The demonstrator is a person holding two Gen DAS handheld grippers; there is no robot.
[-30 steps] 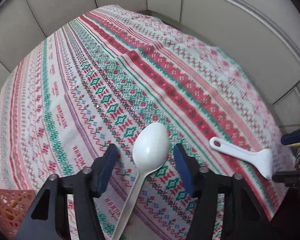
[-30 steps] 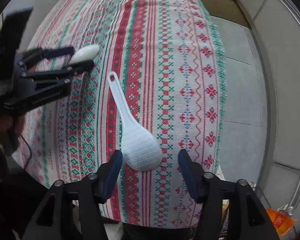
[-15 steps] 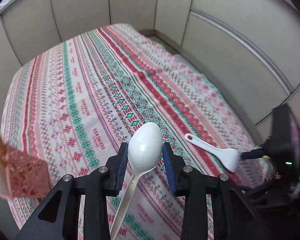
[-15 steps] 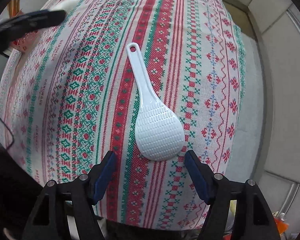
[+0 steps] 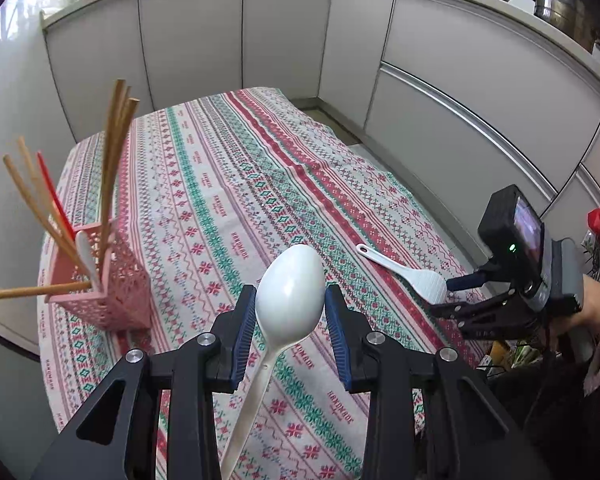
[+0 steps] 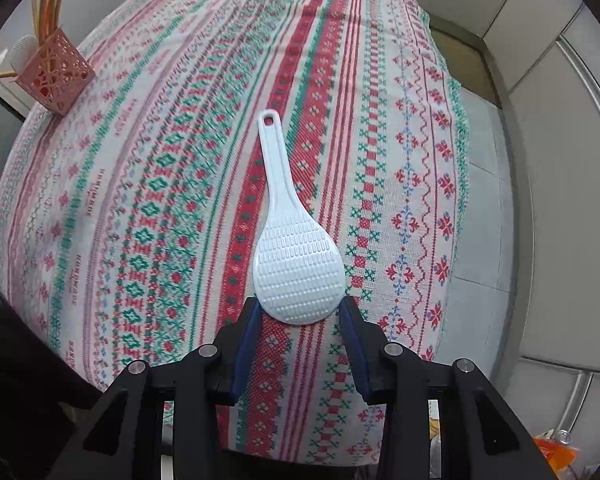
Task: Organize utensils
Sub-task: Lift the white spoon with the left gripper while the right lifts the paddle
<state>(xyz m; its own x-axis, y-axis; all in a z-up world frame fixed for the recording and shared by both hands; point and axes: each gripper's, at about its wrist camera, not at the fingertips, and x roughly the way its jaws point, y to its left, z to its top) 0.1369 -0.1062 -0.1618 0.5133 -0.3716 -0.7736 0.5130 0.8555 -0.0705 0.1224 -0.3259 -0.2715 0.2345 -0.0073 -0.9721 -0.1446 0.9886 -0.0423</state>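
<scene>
My left gripper is shut on a white spoon, bowl forward, held up above the patterned tablecloth. A pink lattice utensil holder with wooden chopsticks, a red stick and a white utensil stands at the left; it also shows in the right wrist view. A white rice paddle lies flat on the cloth, handle pointing away. My right gripper has closed onto the paddle's wide head; its pads touch both sides. In the left wrist view the paddle lies at the right gripper's fingertips.
Grey cabinet fronts run around the far and right sides of the table. The cloth's right edge hangs over a tiled floor. The holder stands near the table's left edge.
My left gripper has lifted the spoon higher and pulled back, bringing the holder into view. My right gripper has moved onto the paddle head and its jaws have narrowed.
</scene>
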